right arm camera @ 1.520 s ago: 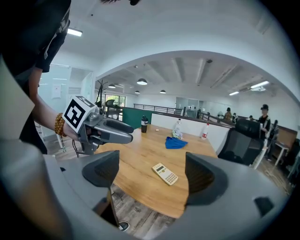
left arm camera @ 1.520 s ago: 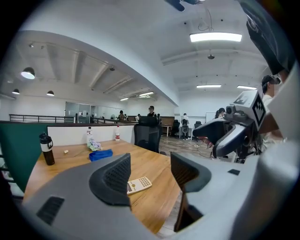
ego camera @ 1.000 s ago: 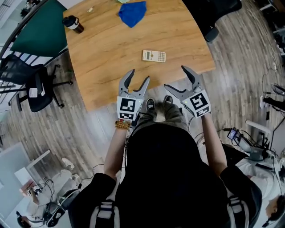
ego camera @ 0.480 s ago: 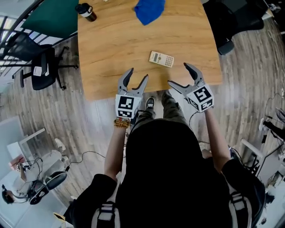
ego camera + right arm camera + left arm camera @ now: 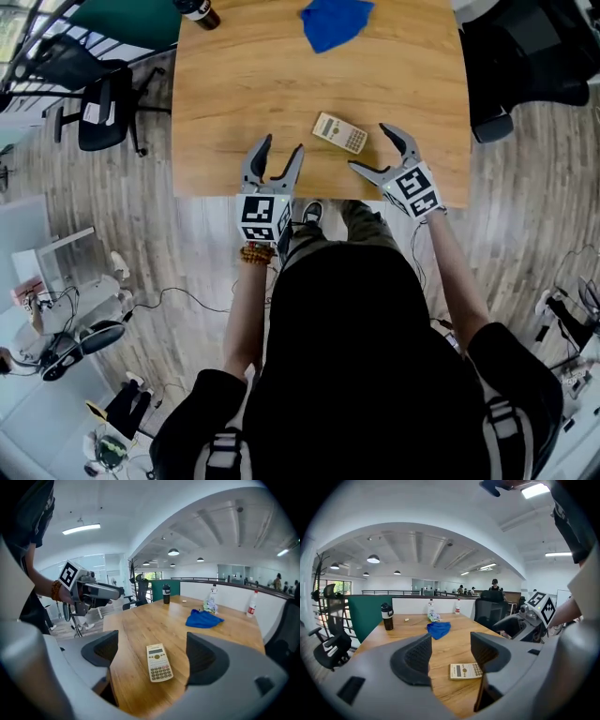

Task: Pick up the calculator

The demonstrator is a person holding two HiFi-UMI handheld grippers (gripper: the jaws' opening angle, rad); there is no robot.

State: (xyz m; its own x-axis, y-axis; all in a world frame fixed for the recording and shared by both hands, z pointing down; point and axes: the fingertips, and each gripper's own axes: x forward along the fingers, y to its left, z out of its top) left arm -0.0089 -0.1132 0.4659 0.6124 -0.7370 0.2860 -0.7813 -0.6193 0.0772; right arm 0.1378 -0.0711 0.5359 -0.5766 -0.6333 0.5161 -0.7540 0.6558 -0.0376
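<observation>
Jaws on both grippers stand wide apart, nothing held. Calculator (image 5: 339, 133) lies flat, keys up, near the table's (image 5: 234, 94) close edge, untouched. Right gripper (image 5: 367, 146) sits just beside it, turned inward so the calculator falls between its jaws in its own view; looks lined up for the pick. Left gripper (image 5: 281, 143) hovers at the table edge pointing straight ahead, calculator slightly to its right. Both forearms reach forward from the body. Blue cloth (image 5: 335, 21) and dark cup (image 5: 197, 9) sit well apart, far side.
</observation>
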